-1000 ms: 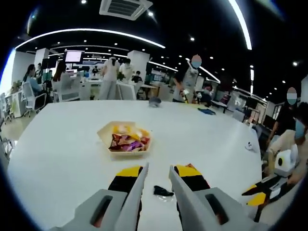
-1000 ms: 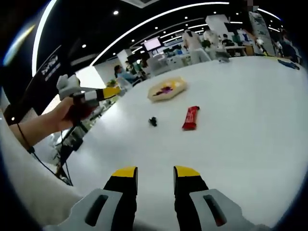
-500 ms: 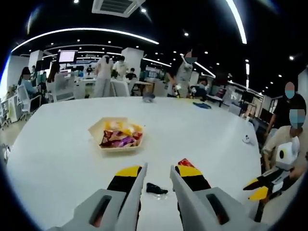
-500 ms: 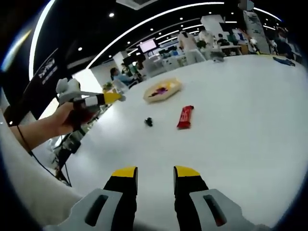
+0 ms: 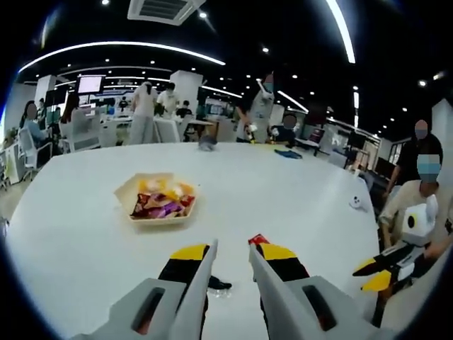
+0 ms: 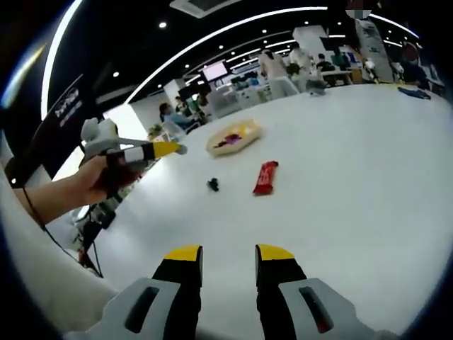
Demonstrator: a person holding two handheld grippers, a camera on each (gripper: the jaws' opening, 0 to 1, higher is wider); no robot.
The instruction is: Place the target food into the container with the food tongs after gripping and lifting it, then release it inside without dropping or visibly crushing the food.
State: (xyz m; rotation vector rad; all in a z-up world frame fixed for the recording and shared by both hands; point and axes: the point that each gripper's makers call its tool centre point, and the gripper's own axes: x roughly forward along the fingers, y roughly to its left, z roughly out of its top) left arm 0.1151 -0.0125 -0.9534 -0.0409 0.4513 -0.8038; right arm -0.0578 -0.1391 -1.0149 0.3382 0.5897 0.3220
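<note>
In the left gripper view, the left tongs [image 5: 230, 256] rise from the bottom centre, spread and empty. Just beyond their tips lie a small black object [image 5: 218, 285] and the end of the red snack bar [image 5: 257, 239], on the white desk [image 5: 85, 234]. Farther off, left of centre, sits the container [image 5: 157, 202], holding bright wrappers. The right tongs [image 6: 226, 259] are likewise spread and empty at the bottom of the right gripper view, with the bar at mid-frame, well apart. The step looks like the approach: next the left tongs must straddle the bar and close gently. Since the earlier frames, the bar and black object sit closer under the left tips, the container further left in frame.
</note>
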